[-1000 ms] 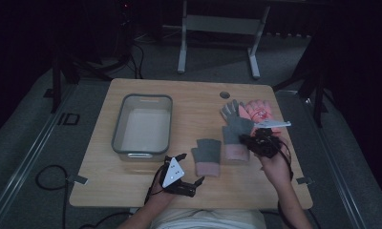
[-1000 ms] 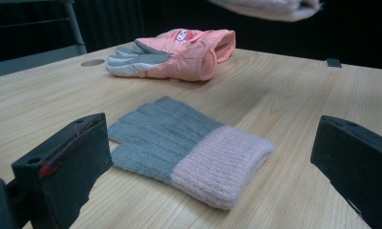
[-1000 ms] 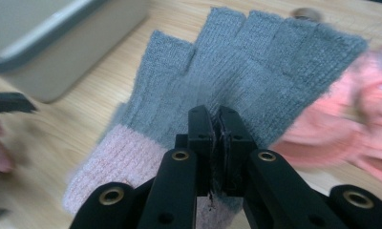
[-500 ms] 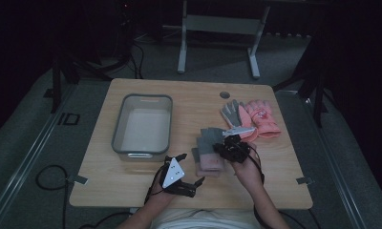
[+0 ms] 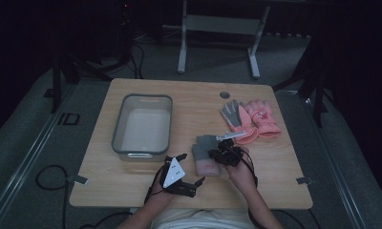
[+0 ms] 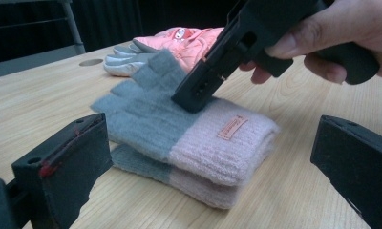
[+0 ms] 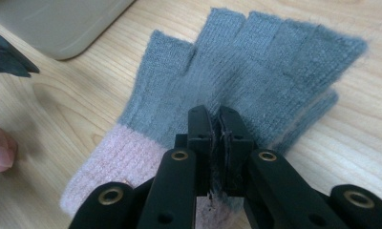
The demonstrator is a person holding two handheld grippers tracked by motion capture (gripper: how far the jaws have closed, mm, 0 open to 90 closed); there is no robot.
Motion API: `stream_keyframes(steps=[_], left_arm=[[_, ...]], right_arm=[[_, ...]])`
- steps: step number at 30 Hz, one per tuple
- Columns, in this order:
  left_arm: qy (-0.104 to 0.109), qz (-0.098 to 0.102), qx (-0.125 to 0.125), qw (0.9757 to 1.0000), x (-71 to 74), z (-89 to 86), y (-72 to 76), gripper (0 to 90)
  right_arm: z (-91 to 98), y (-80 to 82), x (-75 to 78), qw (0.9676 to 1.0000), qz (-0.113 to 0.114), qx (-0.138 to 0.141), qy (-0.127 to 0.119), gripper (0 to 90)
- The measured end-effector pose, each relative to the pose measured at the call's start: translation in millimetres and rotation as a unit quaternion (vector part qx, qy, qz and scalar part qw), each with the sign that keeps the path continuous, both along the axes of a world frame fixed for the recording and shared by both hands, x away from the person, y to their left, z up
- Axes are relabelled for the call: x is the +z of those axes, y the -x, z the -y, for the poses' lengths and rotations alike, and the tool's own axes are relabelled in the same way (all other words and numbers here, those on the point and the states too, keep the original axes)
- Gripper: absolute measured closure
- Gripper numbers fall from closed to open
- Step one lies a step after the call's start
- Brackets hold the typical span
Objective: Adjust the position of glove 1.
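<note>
We see our right gripper (image 7: 216, 125) clenched on the top grey-and-pink knit glove (image 7: 256, 71), left gripper (image 6: 213, 157) released, clear bin (image 5: 143, 125) unfilled.

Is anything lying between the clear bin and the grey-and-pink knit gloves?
Nothing: in the high view, bare table separates the clear bin from the knit gloves.
</note>
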State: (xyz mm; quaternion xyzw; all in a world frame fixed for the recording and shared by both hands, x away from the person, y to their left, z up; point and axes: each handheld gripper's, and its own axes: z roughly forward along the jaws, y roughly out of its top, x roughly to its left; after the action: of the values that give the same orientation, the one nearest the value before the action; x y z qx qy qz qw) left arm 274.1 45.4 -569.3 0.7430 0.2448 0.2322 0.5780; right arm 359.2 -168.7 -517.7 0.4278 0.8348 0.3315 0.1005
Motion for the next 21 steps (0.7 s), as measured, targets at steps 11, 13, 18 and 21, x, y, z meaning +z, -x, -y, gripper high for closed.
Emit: stream_keyframes(steps=[11, 13, 18, 21], left_arm=[[-0.007, -0.011, 0.014, 0.9998, 0.6, 1.8, -1.7, 0.0], [-0.012, -0.019, 0.018, 0.9996, 0.9, 3.0, -2.9, 0.0], [-0.044, -0.018, 0.019, 0.9987, 1.5, 5.7, -1.6, 0.0], [-0.054, -0.032, 0.025, 0.9977, 2.4, 3.7, -0.2, 4.6]], right_arm=[[-1.2, -5.9, -13.5, 0.9998, -0.013, 0.007, 0.014, 82.3], [-1.2, -6.4, -15.5, 0.9998, -0.014, 0.009, 0.014, 81.0], [2.6, -5.9, -10.1, 0.9999, -0.008, 0.009, 0.004, 69.9], [10.9, -5.7, 2.5, 0.9999, 0.006, 0.009, -0.013, 62.6]])
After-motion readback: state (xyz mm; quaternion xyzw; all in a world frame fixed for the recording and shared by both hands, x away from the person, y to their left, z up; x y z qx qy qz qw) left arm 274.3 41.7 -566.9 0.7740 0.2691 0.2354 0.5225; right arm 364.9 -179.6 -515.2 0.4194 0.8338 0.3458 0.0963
